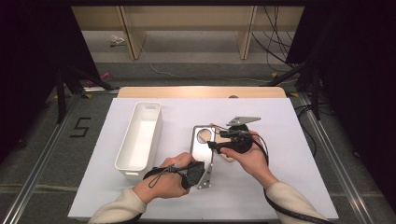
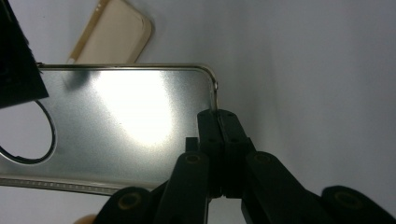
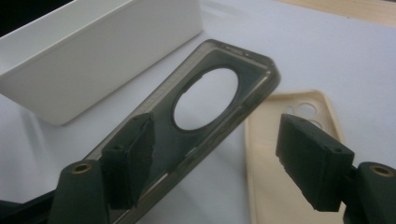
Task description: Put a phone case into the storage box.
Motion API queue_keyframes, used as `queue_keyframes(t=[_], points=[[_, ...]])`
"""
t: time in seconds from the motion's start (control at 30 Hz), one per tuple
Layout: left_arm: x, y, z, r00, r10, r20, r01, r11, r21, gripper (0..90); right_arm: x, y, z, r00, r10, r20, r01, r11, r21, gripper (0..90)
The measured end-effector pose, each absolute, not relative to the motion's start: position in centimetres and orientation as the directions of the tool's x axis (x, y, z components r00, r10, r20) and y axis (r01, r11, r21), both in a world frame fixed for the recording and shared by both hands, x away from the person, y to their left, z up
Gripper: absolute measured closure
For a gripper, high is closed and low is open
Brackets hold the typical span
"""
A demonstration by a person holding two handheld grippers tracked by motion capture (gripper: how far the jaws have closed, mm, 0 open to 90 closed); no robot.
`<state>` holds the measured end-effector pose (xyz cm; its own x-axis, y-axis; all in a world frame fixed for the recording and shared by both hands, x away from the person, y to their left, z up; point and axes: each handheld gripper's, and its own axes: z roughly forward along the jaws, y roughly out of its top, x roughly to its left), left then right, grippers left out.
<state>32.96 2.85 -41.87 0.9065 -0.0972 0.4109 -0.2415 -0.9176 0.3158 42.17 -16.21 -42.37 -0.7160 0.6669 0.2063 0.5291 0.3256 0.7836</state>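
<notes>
White table (image 1: 280, 186), bin (image 1: 138, 140) beside case (image 1: 201, 148)

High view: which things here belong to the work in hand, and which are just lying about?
In the job:
- grey phone case, pinched at its near edge by the shut left gripper
- right gripper, jaws open around the case's far end

Lying about:
- beige phone case, flat on the table
- white bin, beside the work

High view looks down; both tongs views closely share the grey phone case (image 3: 196, 121).
</notes>
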Motion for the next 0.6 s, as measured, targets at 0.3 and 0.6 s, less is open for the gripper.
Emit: queue_keyframes(t=[0.3, 0.6], points=[[33.01, 2.81, -42.0, 0.906, -0.115, 0.408, -0.254, -0.918, 0.306, 89.2, 43.04, -15.92, -42.79, -0.706, 0.659, 0.262, 0.57, 0.307, 0.762, 47.9], [32.9, 2.57, -42.48, 0.908, -0.12, 0.402, -0.265, -0.907, 0.326, 89.2, 43.0, -15.84, -42.66, -0.696, 0.651, 0.304, 0.602, 0.297, 0.741, 62.3]])
